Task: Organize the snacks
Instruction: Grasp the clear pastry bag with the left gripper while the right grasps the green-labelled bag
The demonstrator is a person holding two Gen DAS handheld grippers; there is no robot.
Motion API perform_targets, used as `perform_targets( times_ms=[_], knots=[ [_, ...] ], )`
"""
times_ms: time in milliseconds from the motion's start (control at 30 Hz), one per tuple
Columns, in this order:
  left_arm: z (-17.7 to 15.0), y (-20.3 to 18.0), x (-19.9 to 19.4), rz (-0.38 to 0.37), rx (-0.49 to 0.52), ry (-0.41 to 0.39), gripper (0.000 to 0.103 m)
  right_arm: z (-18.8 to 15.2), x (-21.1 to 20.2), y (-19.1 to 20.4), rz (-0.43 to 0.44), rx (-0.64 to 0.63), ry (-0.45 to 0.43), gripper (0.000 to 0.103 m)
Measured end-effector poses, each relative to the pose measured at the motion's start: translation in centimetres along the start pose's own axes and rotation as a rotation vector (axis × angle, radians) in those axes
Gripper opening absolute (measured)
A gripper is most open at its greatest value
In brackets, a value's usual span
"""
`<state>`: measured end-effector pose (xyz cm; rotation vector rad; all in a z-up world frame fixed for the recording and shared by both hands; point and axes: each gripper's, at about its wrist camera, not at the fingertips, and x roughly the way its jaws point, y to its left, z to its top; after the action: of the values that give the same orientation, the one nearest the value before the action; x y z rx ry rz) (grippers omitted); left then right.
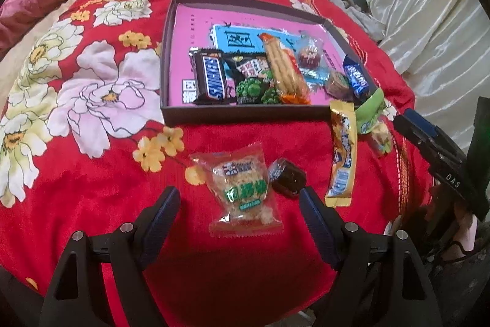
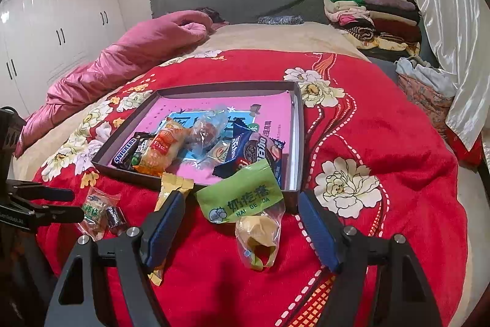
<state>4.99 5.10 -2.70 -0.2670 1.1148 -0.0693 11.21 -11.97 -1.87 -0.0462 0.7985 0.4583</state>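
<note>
Meanwhile, both tongs stood apart, gripping nothing. The left gripper (image 1: 239, 204) straddled a rice-cracker packet (image 1: 243, 189) on open red blanket (image 1: 92, 204); at 12 o'clock sat the box's near rim (image 1: 245, 114). The right gripper (image 2: 242, 216) flanked a green-labelled bag (image 2: 245, 204) overlapping that rim.

In the right wrist view, the yellow wrapper (image 2: 171, 189) is largely hidden behind one blue pad of the right gripper (image 2: 242, 222), so its print cannot be read. The green-topped bag (image 2: 245, 198) covers the near wall of the box (image 2: 298, 124) and part of the Oreo pack (image 2: 254, 150). In the box, the Snickers bar (image 2: 124, 153) is half buried under other packets. The left gripper (image 2: 52, 204) is cut off by the left edge. In the left wrist view, the small dark candy (image 1: 289, 176) is too blurred to identify, and the right gripper (image 1: 441, 155) runs off the right edge.
</note>
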Motion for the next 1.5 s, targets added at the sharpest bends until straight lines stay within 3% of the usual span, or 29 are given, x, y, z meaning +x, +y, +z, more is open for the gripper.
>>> perform_targets(
  times_ms=[600, 1033, 1300, 1500],
  knots=[
    [-0.7, 0.0, 2.7, 0.019, 0.005, 0.062, 0.081, -0.7, 1.6, -0.5, -0.036, 0.004, 0.085, 0.076],
    [-0.3, 0.9, 2.8, 0.011, -0.031, 0.046, 0.081, -1.6, 4.7, -0.8, -0.076, -0.048, 0.203, 0.076],
    [-0.3, 1.1, 2.8, 0.000, -0.040, 0.036, 0.073, -1.6, 5.7, -0.5, -0.071, -0.094, 0.223, 0.053],
    [0.1, 0.4, 3.2, -0.003, -0.027, 0.033, 0.051, -1.4, 5.7, -0.2, -0.059, -0.113, 0.210, 0.043]
  ],
)
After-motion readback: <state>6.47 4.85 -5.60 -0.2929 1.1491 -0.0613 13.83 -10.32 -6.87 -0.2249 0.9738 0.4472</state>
